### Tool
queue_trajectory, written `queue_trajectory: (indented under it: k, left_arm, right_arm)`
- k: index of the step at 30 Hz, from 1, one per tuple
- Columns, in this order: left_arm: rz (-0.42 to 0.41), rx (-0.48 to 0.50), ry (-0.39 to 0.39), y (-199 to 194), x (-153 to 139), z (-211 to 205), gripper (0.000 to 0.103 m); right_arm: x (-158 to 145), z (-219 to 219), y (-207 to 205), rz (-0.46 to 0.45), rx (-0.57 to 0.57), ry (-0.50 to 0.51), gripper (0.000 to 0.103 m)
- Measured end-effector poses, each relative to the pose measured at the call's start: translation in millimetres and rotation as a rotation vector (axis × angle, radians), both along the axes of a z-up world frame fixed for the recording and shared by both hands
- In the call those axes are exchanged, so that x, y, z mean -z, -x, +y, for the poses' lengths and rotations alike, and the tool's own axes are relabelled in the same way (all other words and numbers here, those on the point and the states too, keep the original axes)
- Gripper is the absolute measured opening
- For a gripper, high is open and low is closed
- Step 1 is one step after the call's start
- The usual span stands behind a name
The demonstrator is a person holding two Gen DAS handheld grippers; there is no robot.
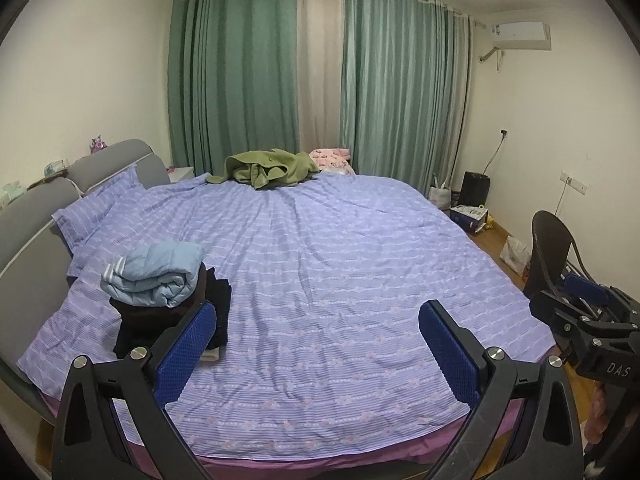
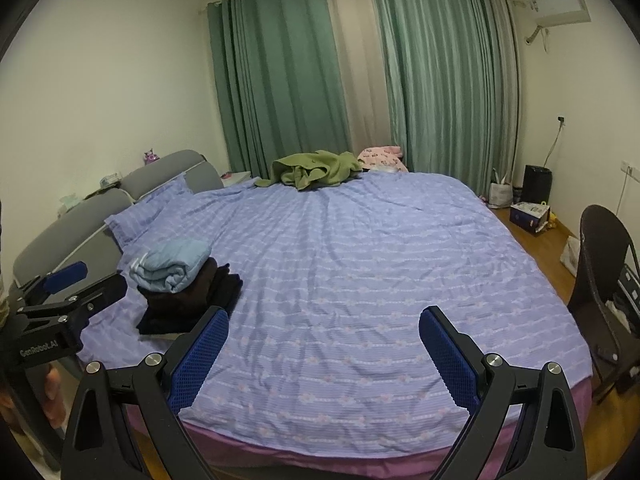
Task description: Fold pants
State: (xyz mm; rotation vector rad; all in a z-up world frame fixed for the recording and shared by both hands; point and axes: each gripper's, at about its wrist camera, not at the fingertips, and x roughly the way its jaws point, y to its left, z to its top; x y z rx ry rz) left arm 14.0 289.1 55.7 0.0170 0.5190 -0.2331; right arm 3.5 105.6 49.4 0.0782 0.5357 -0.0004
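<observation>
A stack of folded clothes [image 1: 168, 304] sits on the left of the bed, with a light blue folded garment [image 1: 154, 272] on top of dark ones; it also shows in the right wrist view [image 2: 188, 292]. A crumpled olive green garment [image 1: 268, 168] lies at the far side of the bed, also in the right wrist view [image 2: 316, 170]. My left gripper [image 1: 318, 348] is open and empty above the near edge of the bed. My right gripper [image 2: 324, 354] is open and empty beside it, and shows at the right in the left wrist view [image 1: 576, 300].
The bed [image 1: 340, 264] has a purple striped cover and grey headboard [image 1: 36, 216] at left. A pink garment [image 1: 332, 160] lies by the green curtains. A dark chair [image 2: 604, 280] stands right of the bed, with boxes and bags [image 2: 528, 212] on the floor.
</observation>
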Motion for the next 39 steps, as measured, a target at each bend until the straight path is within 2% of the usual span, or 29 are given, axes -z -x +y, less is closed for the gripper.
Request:
queue_trajectory:
  k: [39]
  left_arm:
    - [0.003, 0.023, -0.011, 7.5, 3.1, -9.6, 0.103]
  right_arm:
    - [-6.7, -7.7, 6.4, -0.002, 0.01, 0.0, 0.097]
